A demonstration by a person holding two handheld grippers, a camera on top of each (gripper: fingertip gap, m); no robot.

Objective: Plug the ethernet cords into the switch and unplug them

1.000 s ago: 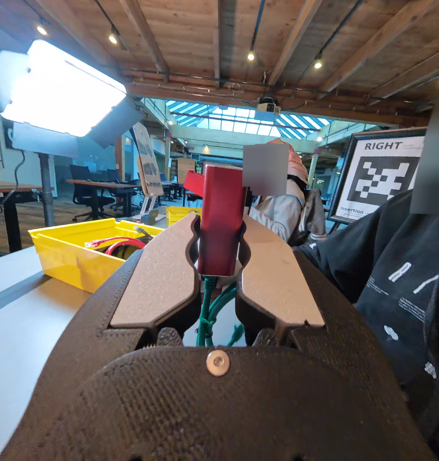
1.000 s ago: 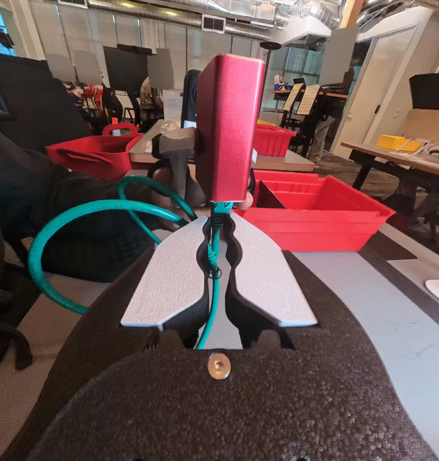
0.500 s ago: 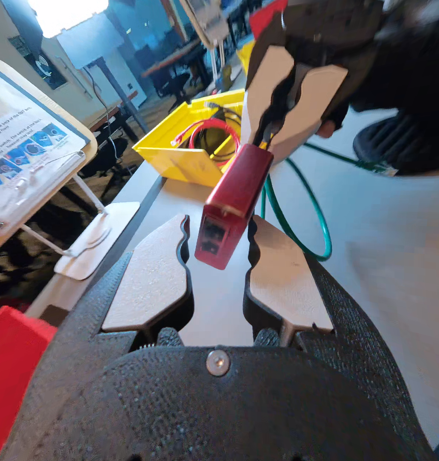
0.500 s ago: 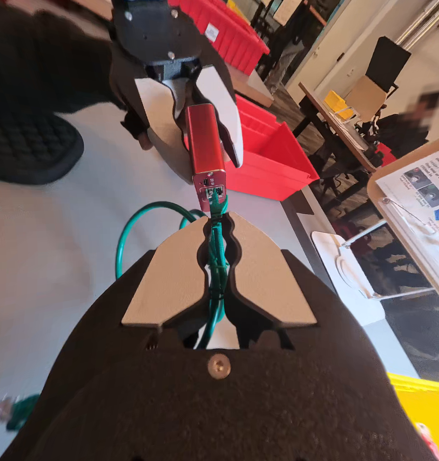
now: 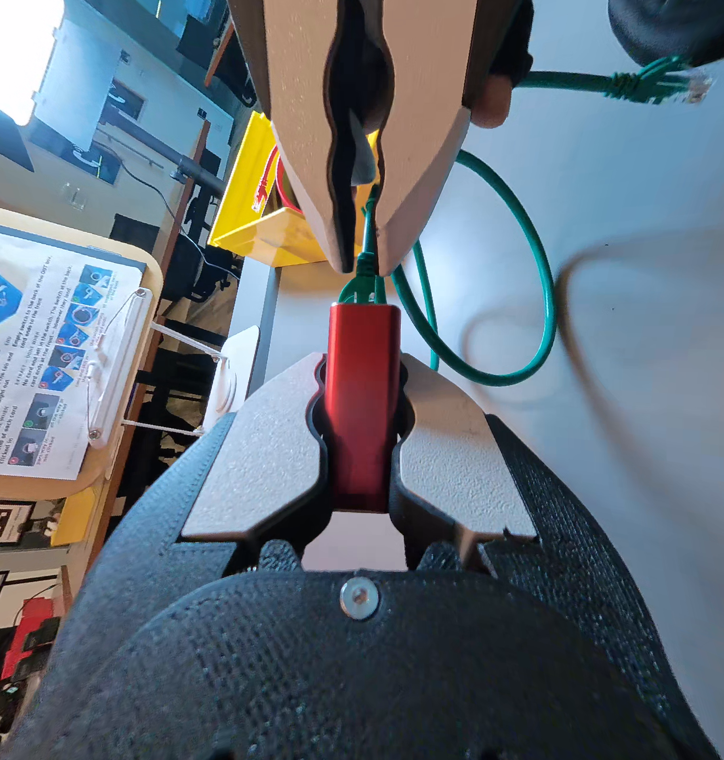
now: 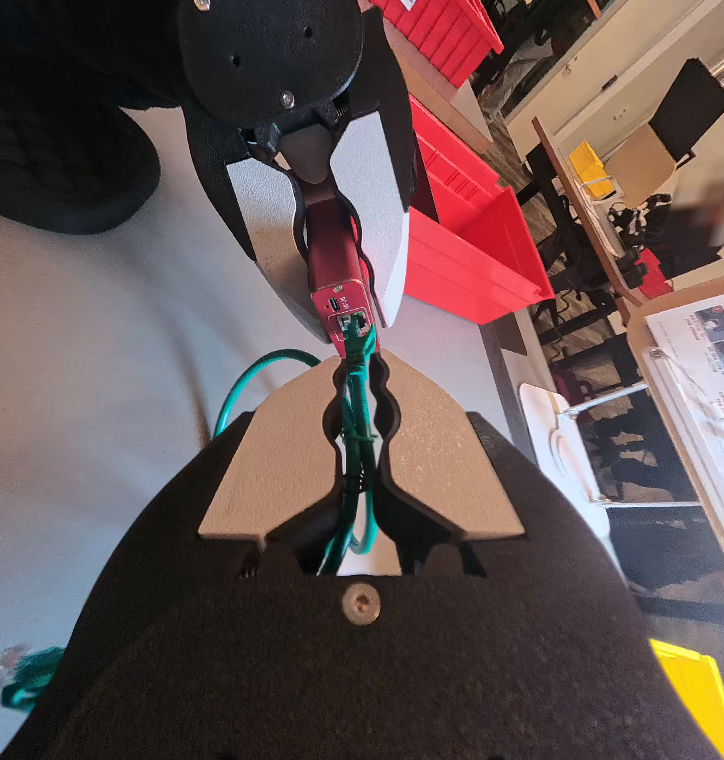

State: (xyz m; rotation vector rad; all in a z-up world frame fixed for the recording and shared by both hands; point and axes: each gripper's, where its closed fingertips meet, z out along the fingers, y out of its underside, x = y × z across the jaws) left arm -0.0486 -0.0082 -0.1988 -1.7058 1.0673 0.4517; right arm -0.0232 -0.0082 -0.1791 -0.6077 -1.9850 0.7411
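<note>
Since half a second ago the left gripper [image 5: 360,370] has reclamped the switch [image 5: 362,407] above the table [image 5: 599,288]; the right gripper [image 6: 358,362] pinches the cord [image 6: 356,395], plugged in. Its other end [image 5: 656,84] lies loose; unplugging remains.

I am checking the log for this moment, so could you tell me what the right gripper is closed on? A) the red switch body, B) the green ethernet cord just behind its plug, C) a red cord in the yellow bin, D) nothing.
B: the right gripper is shut on the green ethernet cord behind its plug, while the left gripper holds the red switch.
</note>
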